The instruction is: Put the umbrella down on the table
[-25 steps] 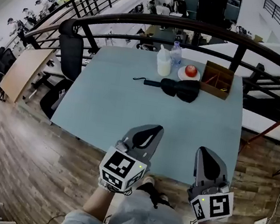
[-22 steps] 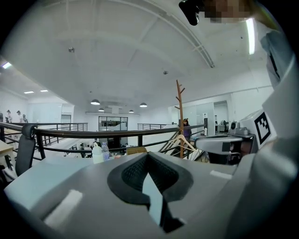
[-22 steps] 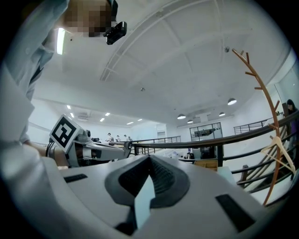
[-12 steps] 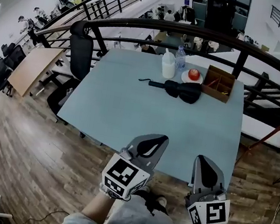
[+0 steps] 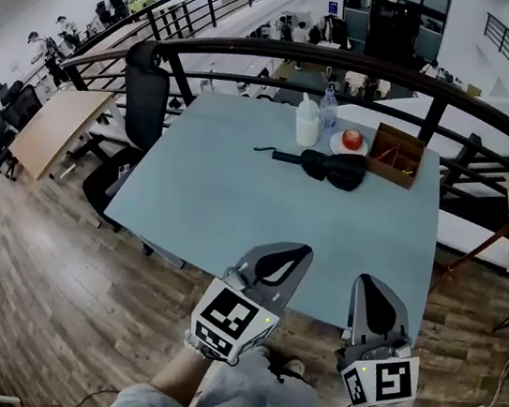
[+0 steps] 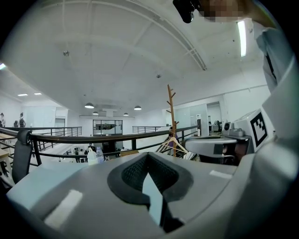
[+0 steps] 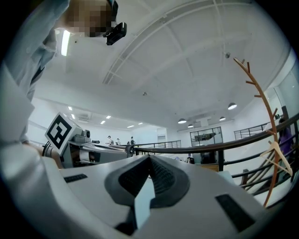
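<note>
A black folded umbrella (image 5: 326, 167) lies on the far part of the pale blue table (image 5: 235, 204), its handle and strap pointing left. My left gripper (image 5: 300, 250) hovers over the table's near edge, jaws shut with nothing between them (image 6: 147, 156). My right gripper (image 5: 368, 281) is beside it on the right, also shut and empty (image 7: 149, 158). Both grippers are far from the umbrella and point roughly level toward the far side of the table.
Behind the umbrella stand a white bottle (image 5: 306, 122), a clear water bottle (image 5: 329, 112), a plate with a red apple (image 5: 349, 138) and a wooden box (image 5: 396, 153). A black office chair (image 5: 145, 96) stands at the table's left corner. A black railing (image 5: 305, 58) runs behind.
Both grippers have shifted slightly at the table's near edge, still shut and empty. The umbrella lies where it was.
</note>
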Action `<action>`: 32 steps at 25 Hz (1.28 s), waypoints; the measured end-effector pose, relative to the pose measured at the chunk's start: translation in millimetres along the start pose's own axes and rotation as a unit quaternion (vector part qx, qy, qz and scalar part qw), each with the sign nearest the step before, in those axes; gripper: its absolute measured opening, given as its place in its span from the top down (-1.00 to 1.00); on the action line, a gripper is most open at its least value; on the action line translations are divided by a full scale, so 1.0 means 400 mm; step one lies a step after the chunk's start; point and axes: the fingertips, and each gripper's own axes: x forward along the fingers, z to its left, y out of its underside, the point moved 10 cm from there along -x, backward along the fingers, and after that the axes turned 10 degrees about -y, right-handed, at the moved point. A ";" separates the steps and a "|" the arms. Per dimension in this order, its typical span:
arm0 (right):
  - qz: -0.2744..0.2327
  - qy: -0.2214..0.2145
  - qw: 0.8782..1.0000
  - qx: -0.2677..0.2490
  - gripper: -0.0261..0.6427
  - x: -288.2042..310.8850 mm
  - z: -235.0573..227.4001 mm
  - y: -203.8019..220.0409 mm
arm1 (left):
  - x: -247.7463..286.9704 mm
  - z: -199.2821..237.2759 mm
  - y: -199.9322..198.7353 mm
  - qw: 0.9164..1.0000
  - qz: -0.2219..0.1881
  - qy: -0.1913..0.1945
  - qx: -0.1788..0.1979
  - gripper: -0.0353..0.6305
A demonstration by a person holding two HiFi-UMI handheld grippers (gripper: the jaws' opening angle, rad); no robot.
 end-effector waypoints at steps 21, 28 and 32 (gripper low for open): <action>0.003 -0.001 1.000 -0.022 0.94 0.088 0.087 -0.026 | -0.046 0.081 0.014 0.999 -0.013 0.023 -0.020 0.88; 0.011 -0.001 1.000 -0.023 0.94 0.097 0.084 -0.023 | -0.037 0.086 0.020 0.999 -0.006 0.028 -0.023 0.88; 0.014 -0.003 1.000 -0.019 0.94 0.100 0.078 -0.017 | -0.029 0.088 0.037 0.999 0.007 0.028 -0.014 0.88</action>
